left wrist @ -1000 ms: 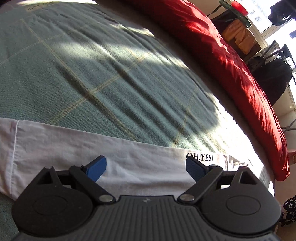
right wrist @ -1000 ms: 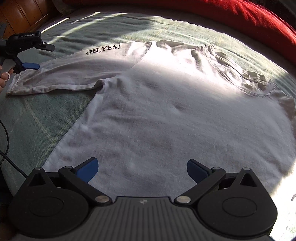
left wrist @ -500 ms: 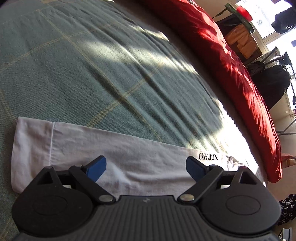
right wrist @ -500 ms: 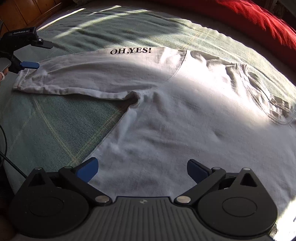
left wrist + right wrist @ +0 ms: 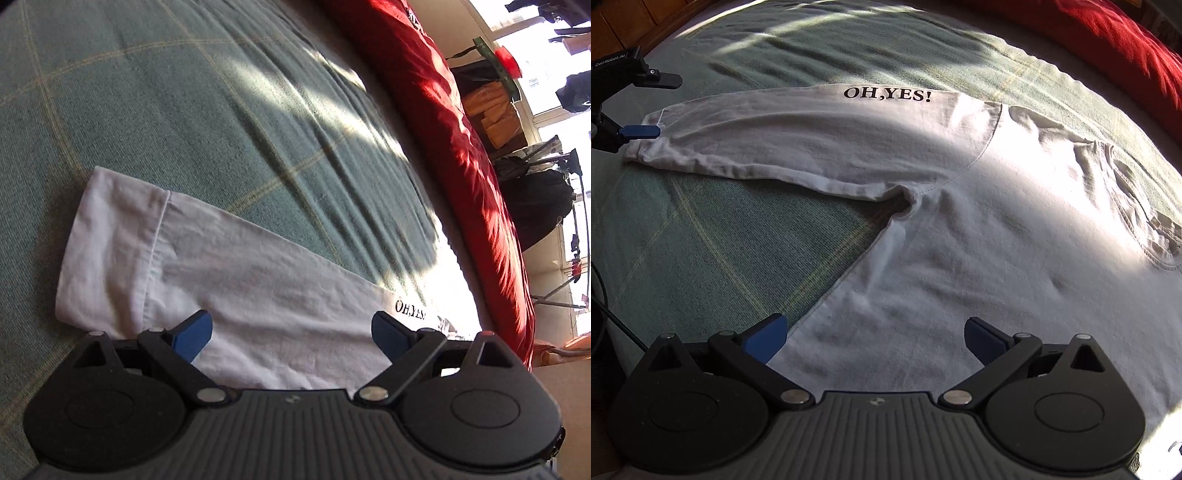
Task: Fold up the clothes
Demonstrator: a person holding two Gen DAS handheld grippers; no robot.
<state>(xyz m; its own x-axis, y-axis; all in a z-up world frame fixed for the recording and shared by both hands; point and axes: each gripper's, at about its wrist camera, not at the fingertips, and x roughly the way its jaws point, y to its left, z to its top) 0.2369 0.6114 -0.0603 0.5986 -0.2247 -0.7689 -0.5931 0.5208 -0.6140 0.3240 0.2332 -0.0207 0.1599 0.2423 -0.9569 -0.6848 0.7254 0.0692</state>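
Left hand-held gripper, jaws spread wide and holding nothing, hovers at the cuff end of the outstretched sleeve of the white long-sleeved shirt, which lies spread flat on the green blanket of the bed. A shallow bite here risks catching one layer only, or the blanket beneath. Right hand-held gripper, equally wide and empty, sits over the shirt's side edge; an uneven lift may skew the fold or drag in wrinkles near the armpit.

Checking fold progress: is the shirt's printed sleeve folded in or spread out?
Spread out. The sleeve lies flat on the green blanket, extended away from the shirt body, cuff unfolded.
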